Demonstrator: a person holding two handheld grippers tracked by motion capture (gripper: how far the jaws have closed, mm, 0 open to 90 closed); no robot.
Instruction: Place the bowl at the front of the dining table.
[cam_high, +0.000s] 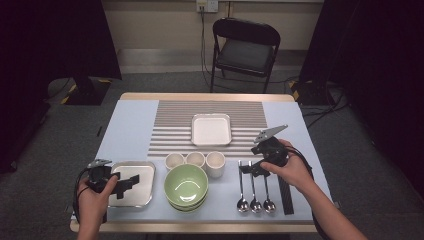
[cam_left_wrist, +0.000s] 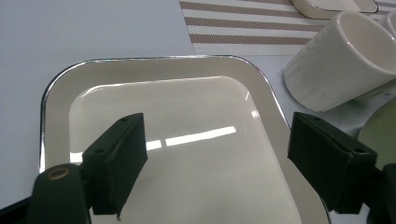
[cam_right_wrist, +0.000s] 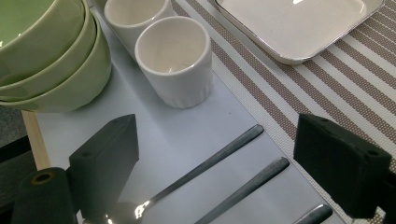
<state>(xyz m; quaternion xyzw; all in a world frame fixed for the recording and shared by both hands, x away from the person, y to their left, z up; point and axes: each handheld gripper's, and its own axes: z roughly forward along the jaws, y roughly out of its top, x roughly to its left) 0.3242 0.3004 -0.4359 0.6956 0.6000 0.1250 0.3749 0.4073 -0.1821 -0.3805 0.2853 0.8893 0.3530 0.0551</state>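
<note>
A cream square plate (cam_high: 144, 196) with a metallic rim lies at the front left; its rim (cam_left_wrist: 58, 107) shows close up. My left gripper (cam_high: 130, 181) hovers just over it, open, with nothing between the jaws (cam_left_wrist: 217, 127). Three spoons (cam_high: 255, 190) lie side by side at the front right, bowls toward me. My right gripper (cam_high: 248, 168) is open above their handle ends, and the left spoon's handle (cam_right_wrist: 212, 160) runs between its jaws (cam_right_wrist: 219, 125). A second handle (cam_right_wrist: 250, 183) lies beside it.
Stacked green bowls (cam_high: 186, 186) sit front centre, with three white cups (cam_high: 195, 160) behind them. A white square dish (cam_high: 212, 129) rests on the striped placemat (cam_high: 170, 122). A dark strip (cam_high: 285, 192) lies right of the spoons. A folding chair (cam_high: 245, 50) stands beyond the table.
</note>
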